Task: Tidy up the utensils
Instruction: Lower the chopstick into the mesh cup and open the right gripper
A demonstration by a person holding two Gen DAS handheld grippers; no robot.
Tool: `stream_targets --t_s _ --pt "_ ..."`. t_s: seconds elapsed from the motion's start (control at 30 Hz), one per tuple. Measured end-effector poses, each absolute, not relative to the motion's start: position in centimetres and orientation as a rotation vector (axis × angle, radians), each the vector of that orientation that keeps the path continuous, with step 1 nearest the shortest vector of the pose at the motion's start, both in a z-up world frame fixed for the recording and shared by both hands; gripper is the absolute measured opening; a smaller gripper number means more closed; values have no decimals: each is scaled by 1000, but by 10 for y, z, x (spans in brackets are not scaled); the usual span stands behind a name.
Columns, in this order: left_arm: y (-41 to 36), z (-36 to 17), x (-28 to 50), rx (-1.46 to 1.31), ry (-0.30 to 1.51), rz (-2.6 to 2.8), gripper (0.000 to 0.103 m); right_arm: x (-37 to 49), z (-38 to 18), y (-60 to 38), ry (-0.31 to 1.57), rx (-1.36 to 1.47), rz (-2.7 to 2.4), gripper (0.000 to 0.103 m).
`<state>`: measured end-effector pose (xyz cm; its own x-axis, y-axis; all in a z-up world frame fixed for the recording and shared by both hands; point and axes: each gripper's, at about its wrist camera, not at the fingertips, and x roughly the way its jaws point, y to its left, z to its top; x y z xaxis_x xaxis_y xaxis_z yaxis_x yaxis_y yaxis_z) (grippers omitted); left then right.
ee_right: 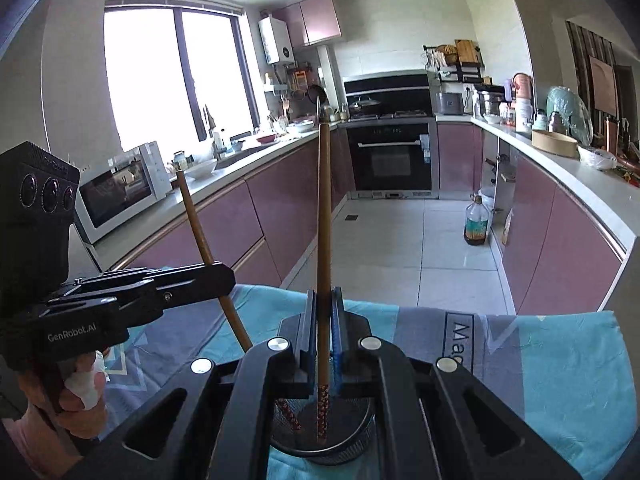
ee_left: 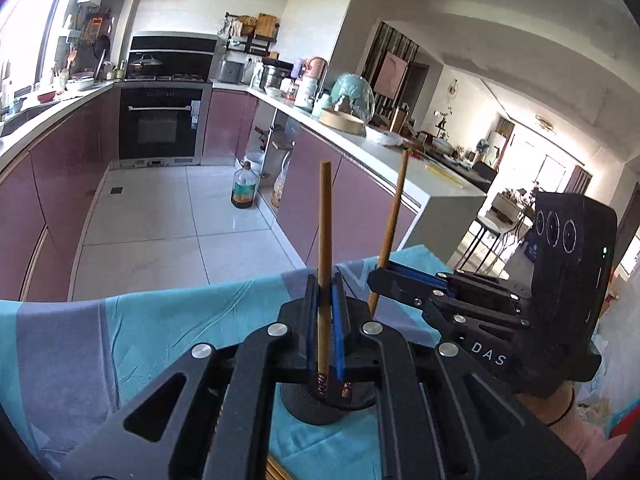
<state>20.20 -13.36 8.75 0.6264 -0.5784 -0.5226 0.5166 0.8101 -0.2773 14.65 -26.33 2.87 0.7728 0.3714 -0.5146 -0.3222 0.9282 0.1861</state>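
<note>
Left gripper (ee_left: pixel 325 312) pinches one chopstick (ee_left: pixel 323 248), right gripper (ee_right: pixel 323 320) pinches other chopstick (ee_right: pixel 323 216); both tips inside black mesh holder (ee_right: pixel 352 432). Only letting go left, I think.

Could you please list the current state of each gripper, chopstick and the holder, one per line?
left gripper: shut on a chopstick.
right gripper: shut on the other chopstick.
left chopstick: upright, patterned end lowered into the holder.
right chopstick: upright, patterned end inside the holder.
mesh holder: standing upright on the blue cloth.
</note>
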Motion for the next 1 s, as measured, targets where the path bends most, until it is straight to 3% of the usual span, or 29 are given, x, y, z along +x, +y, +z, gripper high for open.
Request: stream_targets --t_s 0.43,0.57,0.77,1.0 --pt "-148 34 236 -55 725 -602 9 170 6 -260 688 111 336 11" --pt "-142 28 232 -48 715 -588 18 165 5 -265 674 124 319 25" --pt "-127 12 224 -51 726 -573 19 149 -8 -283 683 193 317 26" --pt "-90 4 185 -44 662 -504 37 100 6 -275 594 188 430 28"
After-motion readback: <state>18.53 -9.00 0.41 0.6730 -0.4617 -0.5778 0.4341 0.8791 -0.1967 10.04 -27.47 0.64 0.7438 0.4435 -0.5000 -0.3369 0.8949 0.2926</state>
